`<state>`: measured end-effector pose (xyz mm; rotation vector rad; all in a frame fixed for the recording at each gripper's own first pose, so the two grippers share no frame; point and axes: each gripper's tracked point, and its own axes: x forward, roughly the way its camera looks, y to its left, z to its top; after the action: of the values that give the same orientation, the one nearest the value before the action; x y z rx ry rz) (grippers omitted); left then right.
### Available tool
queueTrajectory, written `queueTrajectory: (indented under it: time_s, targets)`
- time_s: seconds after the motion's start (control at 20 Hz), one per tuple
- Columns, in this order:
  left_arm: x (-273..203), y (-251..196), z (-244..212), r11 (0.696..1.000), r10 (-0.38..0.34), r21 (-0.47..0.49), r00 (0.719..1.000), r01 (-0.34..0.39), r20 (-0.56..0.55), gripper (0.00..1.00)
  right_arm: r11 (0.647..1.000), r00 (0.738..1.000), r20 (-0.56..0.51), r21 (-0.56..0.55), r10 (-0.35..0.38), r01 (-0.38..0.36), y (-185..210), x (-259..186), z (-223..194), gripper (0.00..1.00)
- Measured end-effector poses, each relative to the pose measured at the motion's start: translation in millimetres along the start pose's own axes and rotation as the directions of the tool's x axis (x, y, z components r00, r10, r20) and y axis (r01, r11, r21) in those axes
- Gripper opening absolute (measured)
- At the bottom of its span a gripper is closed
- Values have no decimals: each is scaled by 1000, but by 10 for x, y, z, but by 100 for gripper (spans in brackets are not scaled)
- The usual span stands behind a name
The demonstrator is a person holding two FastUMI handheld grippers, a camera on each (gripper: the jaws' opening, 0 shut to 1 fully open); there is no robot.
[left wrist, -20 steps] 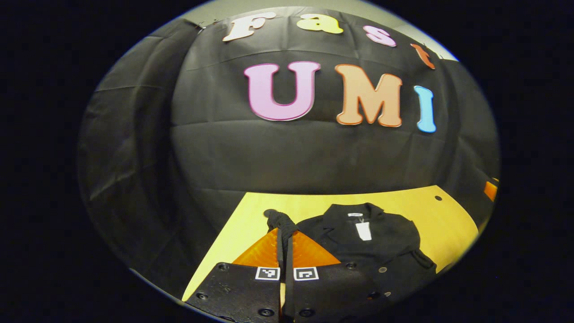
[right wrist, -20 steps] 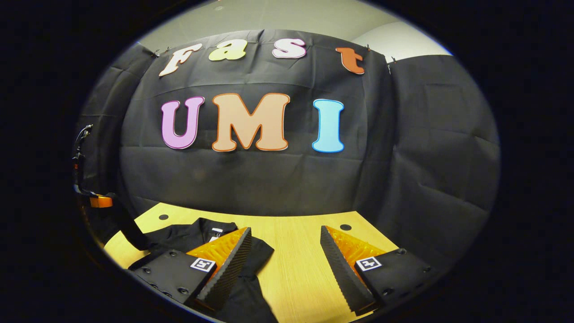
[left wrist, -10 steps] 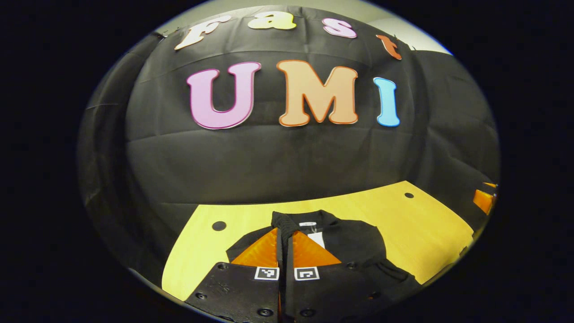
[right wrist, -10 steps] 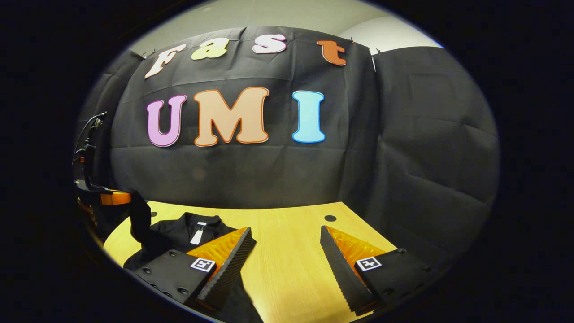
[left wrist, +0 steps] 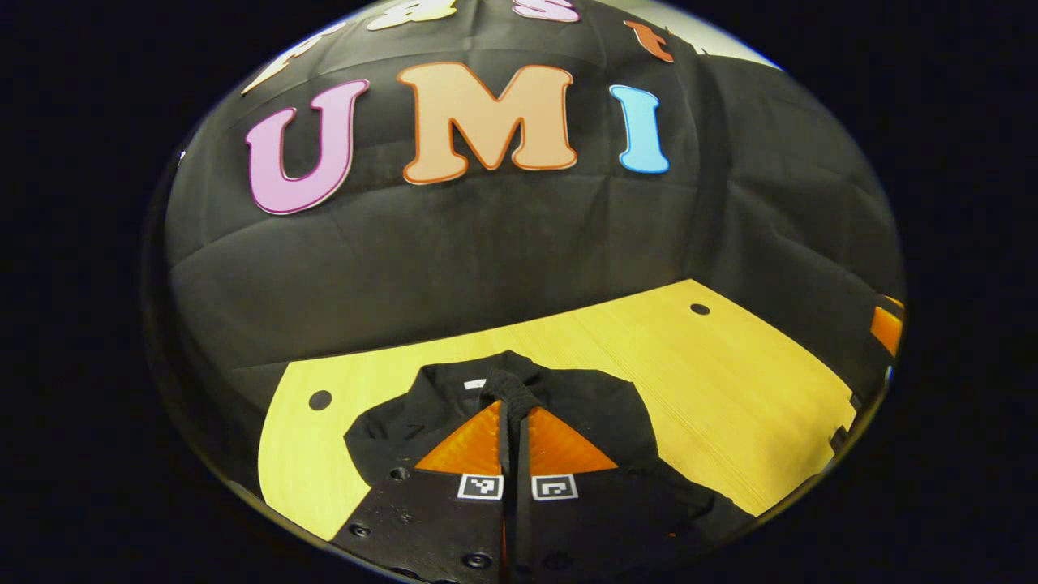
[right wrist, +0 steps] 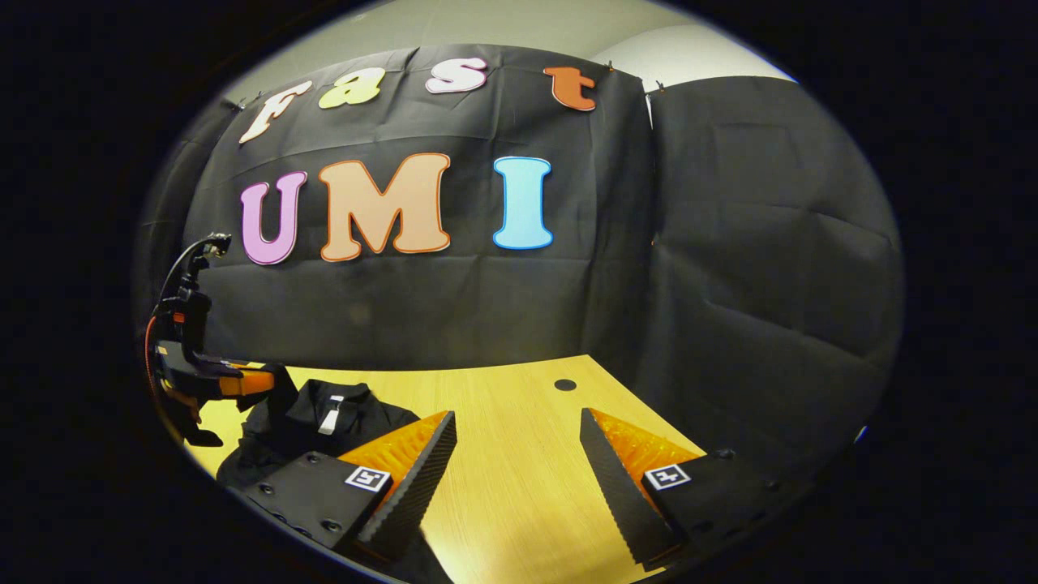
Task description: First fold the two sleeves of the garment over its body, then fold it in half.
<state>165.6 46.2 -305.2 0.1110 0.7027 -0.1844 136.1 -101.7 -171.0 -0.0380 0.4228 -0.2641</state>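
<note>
Up close, the left gripper (left wrist: pixel 516 405) has its jaws pinched tight on a bunched fold of sleeve (left wrist: pixel 511 384), carried above the black garment (left wrist: pixel 600 414) lying on the wooden table (left wrist: pixel 714 381). Soft, limp cloth, likely to sag and slip, so a hem or cuff is the best hold. The right gripper (right wrist: pixel 516 454) hovers with jaws wide, nothing between them. Beyond it, bare tabletop and a grommet hole (right wrist: pixel 565 384); nothing blocks the fold.

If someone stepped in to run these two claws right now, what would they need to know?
Left claw: shut on a black sleeve, held over the jacket.
Right claw: open, holding nothing, above bare wooden table beside the jacket.
Jacket lies collar-up on the table.
Done: one sleeve looks folded across already, though dark cloth makes this hard to confirm.
Left: lay this sleeve down, release, fold the jacket in half.
</note>
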Motion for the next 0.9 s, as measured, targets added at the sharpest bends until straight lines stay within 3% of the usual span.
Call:
queueTrajectory:
  time_s: [0.1,0.25,0.55,0.75,0.9]
  targets:
    - [42,-106,-22,1000,-22,-16,1000,22,-6,0,1000,1000,-9,7,0,0,-14,-38,-27,98]
    - [-55,-66,402,996,-17,-89,986,32,165,90,1000,1000,-8,-4,11,-11,62,-40,17,98]
    - [-826,601,688,999,38,-36,945,-28,324,92,999,998,47,-23,50,-49,623,-134,281,98]
    - [-1302,1018,445,999,35,-39,941,-23,336,92,997,996,63,-34,70,-67,1107,-232,291,96]
    - [-1591,1322,155,995,92,-72,945,-73,313,91,992,991,48,-38,125,-123,1433,-345,195,98]
